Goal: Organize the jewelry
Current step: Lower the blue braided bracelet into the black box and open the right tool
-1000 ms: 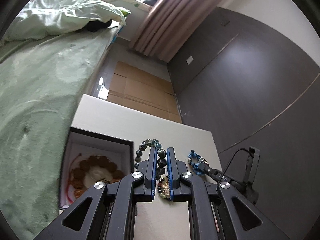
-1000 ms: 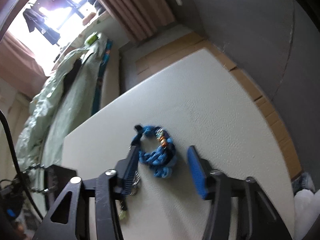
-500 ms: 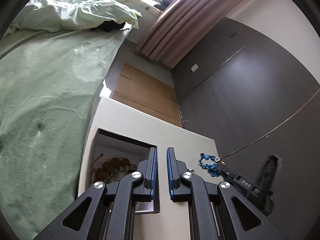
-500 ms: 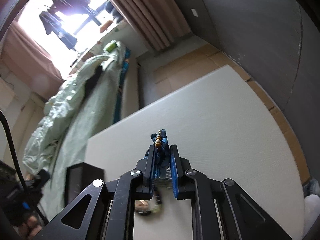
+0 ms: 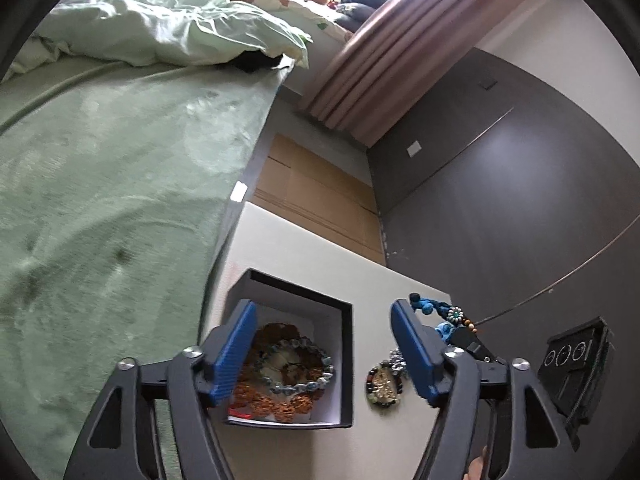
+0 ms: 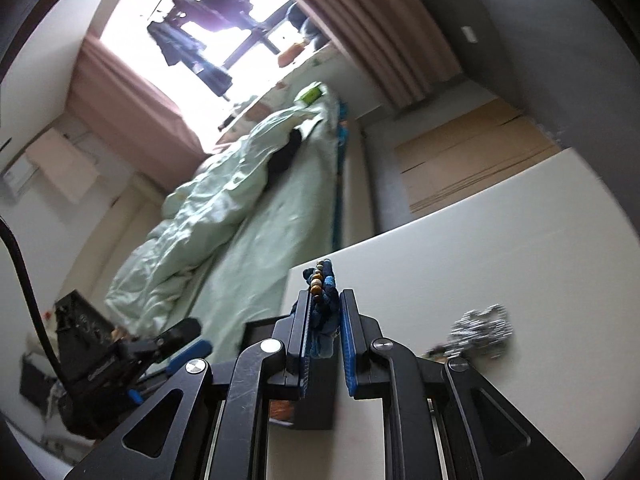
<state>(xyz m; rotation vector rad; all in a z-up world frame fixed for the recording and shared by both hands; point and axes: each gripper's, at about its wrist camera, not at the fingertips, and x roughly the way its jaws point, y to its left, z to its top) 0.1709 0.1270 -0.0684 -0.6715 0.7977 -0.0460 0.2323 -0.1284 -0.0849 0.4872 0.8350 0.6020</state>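
Note:
My left gripper point(image 5: 322, 350) is open above a black jewelry box point(image 5: 344, 364) with a white lining. Inside lie a grey-blue bead bracelet point(image 5: 316, 380) and an orange-brown bead bracelet point(image 5: 280, 400). A dark bead bracelet with a pendant point(image 5: 383, 385) lies on the white table right of the box. My right gripper point(image 6: 325, 322) is shut on a blue braided bracelet point(image 6: 322, 280), held above the table near the box point(image 6: 260, 330). That bracelet also shows in the left wrist view point(image 5: 438, 312). A silver chain piece point(image 6: 480, 330) lies on the table, blurred.
The white table point(image 6: 500, 264) stands beside a bed with green bedding point(image 5: 100, 180). Cardboard sheets point(image 5: 316, 196) cover the floor beyond the table. A dark wall point(image 5: 500, 200) runs along the right. A black device point(image 5: 576, 356) sits at the right.
My left gripper has opened and let the grey-blue bead bracelet go into the box. My right gripper closed on the blue bracelet, lifted it and moved toward the box.

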